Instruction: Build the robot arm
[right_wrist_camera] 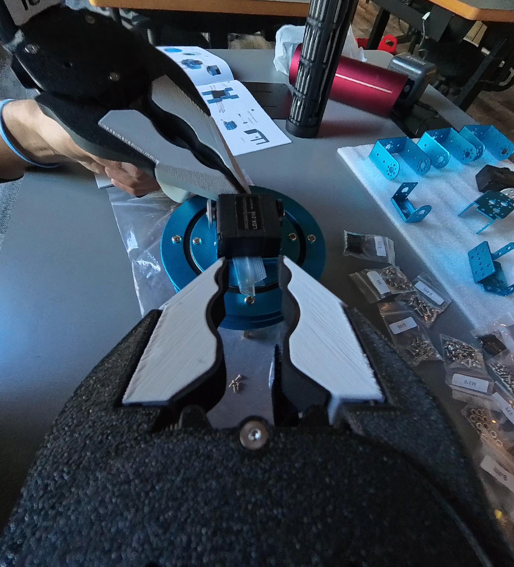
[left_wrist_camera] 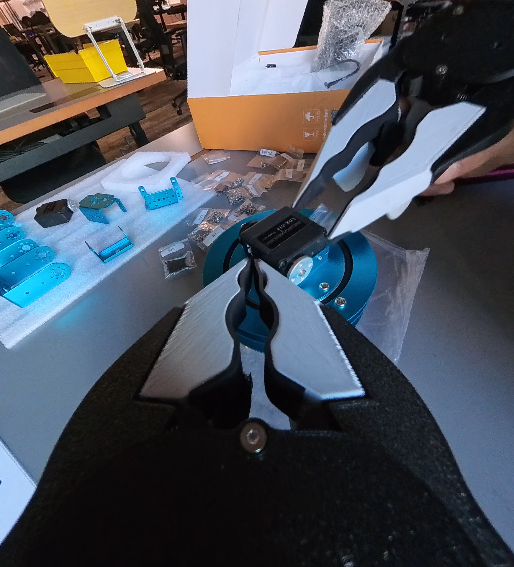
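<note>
A black servo [right_wrist_camera: 246, 227] sits on top of a round blue metal base [right_wrist_camera: 182, 245], which rests on a clear plastic bag [right_wrist_camera: 133, 214]. My right gripper [right_wrist_camera: 253, 260] is shut on the servo's near end, one finger on each side. In the left wrist view the right gripper [left_wrist_camera: 314, 221] comes in from the upper right onto the servo [left_wrist_camera: 283, 239] and the base [left_wrist_camera: 347, 276]. My left gripper [left_wrist_camera: 254, 265] is shut, its tips pressed together against the servo's opposite end. In the right wrist view the left gripper [right_wrist_camera: 242, 190] reaches in from the upper left.
A white foam sheet [left_wrist_camera: 75, 254] holds blue brackets [left_wrist_camera: 19, 276] and a second black servo [left_wrist_camera: 53, 211]. Small bags of screws [right_wrist_camera: 409, 294] lie on the grey table. An orange and white box [left_wrist_camera: 249, 122], an open booklet [right_wrist_camera: 243, 122], a red cylinder [right_wrist_camera: 366, 82] and a black ribbed cylinder [right_wrist_camera: 317, 67] stand around. Loose screws [right_wrist_camera: 236, 383] lie near me. Across from one pair of fingers to the other is roughly 5 centimetres.
</note>
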The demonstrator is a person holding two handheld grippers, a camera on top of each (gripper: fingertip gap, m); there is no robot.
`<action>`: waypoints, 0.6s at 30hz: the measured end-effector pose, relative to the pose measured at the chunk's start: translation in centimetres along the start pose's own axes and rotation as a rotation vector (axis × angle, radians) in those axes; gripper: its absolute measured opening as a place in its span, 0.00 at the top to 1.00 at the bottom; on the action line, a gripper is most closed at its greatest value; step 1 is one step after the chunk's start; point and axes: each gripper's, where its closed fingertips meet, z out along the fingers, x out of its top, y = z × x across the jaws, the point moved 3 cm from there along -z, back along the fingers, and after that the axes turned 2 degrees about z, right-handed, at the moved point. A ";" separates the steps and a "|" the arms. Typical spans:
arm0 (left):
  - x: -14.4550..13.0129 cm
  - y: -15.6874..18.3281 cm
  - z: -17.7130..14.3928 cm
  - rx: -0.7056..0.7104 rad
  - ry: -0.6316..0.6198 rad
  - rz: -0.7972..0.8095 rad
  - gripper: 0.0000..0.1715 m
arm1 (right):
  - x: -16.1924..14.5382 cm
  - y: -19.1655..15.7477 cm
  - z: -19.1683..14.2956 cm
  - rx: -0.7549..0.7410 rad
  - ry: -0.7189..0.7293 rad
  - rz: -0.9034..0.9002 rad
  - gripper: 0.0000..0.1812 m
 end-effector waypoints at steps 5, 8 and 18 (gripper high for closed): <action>0.2 0.1 -0.3 -0.014 0.013 -0.011 1.00 | 2.3 0.4 -2.8 -0.029 0.030 -0.019 0.80; 0.2 0.1 -0.3 -0.018 0.018 -0.015 1.00 | 0.2 -0.2 -4.0 -0.001 -0.110 0.025 0.78; -0.4 -1.0 -1.0 0.033 0.014 -0.034 1.00 | -8.0 -1.2 -5.1 0.020 -0.308 0.127 0.82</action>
